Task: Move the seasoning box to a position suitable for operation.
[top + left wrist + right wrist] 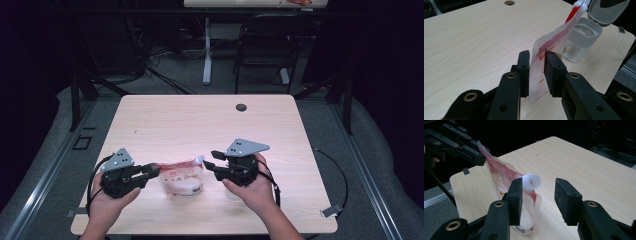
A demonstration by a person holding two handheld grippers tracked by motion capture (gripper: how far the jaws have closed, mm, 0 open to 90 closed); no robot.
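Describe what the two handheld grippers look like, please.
Both are matte black. The left gripper and right gripper each carry a grey three-cornered plate with small holes on top. The jaw arms have brass-ringed holes and end in flat black pads. A black cable trails from each.

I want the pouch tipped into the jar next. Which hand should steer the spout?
Right. The right gripper has open jaws around the spout, ready to close. The left gripper clamps the pouch edge, steadying it beside the open jar.
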